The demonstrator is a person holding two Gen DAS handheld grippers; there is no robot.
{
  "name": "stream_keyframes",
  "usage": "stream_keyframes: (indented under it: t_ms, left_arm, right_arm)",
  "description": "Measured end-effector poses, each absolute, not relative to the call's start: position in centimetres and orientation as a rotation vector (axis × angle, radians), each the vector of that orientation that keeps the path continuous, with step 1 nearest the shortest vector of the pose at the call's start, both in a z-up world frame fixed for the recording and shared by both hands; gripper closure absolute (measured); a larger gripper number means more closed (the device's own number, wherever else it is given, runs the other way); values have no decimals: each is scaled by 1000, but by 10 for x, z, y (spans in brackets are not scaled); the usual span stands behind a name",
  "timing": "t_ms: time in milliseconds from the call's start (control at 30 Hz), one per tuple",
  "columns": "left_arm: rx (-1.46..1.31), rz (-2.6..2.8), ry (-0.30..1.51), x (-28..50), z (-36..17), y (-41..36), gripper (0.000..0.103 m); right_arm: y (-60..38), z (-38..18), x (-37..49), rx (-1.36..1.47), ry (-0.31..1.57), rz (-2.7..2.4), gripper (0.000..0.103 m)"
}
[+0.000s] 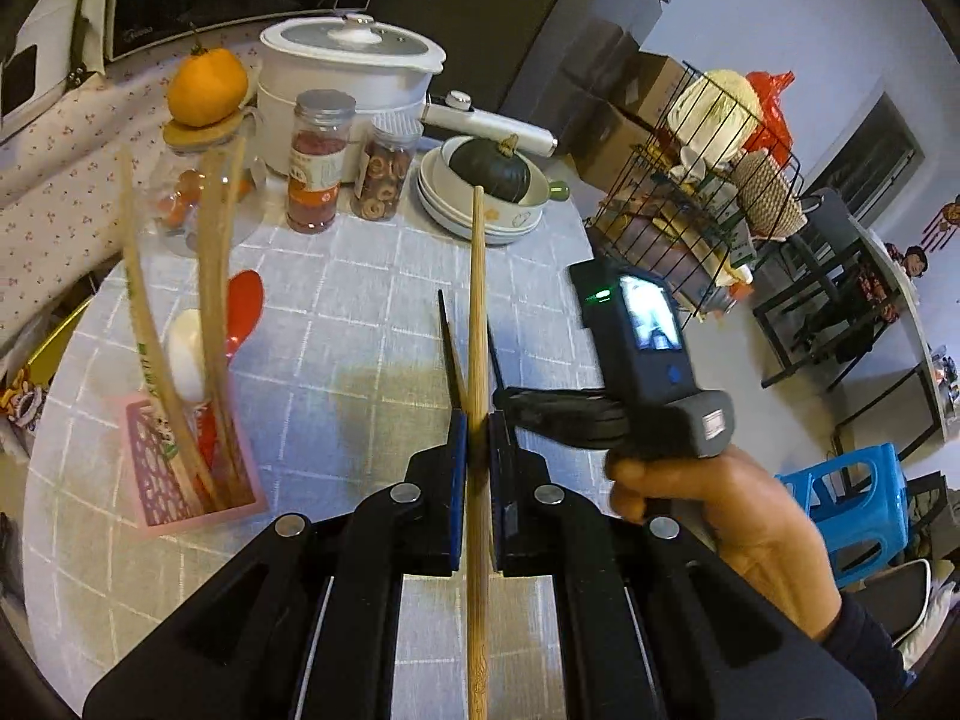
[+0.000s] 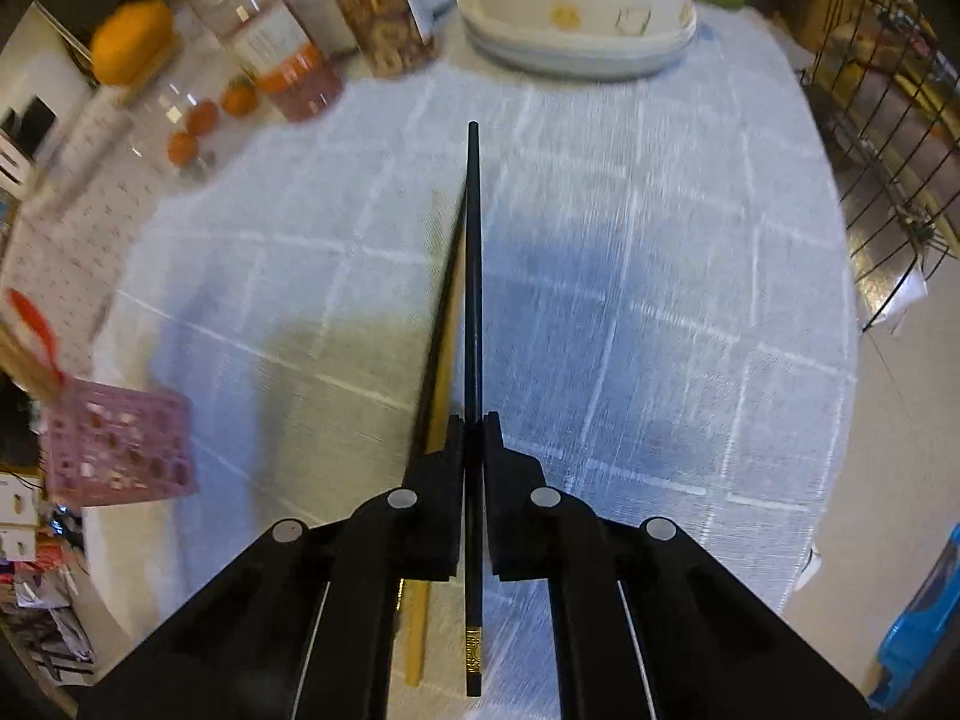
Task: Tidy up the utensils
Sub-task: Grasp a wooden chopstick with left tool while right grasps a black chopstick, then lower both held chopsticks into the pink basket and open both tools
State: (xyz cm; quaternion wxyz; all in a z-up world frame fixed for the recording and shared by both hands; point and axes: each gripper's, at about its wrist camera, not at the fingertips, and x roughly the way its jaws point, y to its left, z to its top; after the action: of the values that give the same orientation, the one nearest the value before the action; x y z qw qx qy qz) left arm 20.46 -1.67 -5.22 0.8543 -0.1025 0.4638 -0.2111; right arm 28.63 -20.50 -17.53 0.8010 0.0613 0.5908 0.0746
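Left claw [image 1: 477,402], jaws closed on a light bamboo chopstick [image 1: 477,324] running lengthwise between its pads, held above the round worktop covered in a pale checked cloth [image 1: 372,276]. Right claw [image 2: 474,426], jaws clamped on a slender black chopstick with a gold-patterned end [image 2: 474,312]; a second pale wooden chopstick [image 2: 441,396] lies just to its left on the cloth. At the worktop's left edge, a pink perforated plastic holder [image 1: 180,480] contains upright wooden chopsticks [image 1: 213,300], a red spoon [image 1: 243,306] and a white spoon [image 1: 186,354].
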Motion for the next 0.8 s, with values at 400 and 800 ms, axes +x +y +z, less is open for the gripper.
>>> stream_keyframes:
  t_ms: [400, 800]
  left_arm:
    - [-276, -393, 872, 201, -32, 24, 97]
    - [-346, -209, 645, 211, -20, 104, 97]
  right_arm:
    - [-182, -96, 266, 176, 1005, 259, 97]
    - [-145, -43, 236, 220, 718, 388, 97]
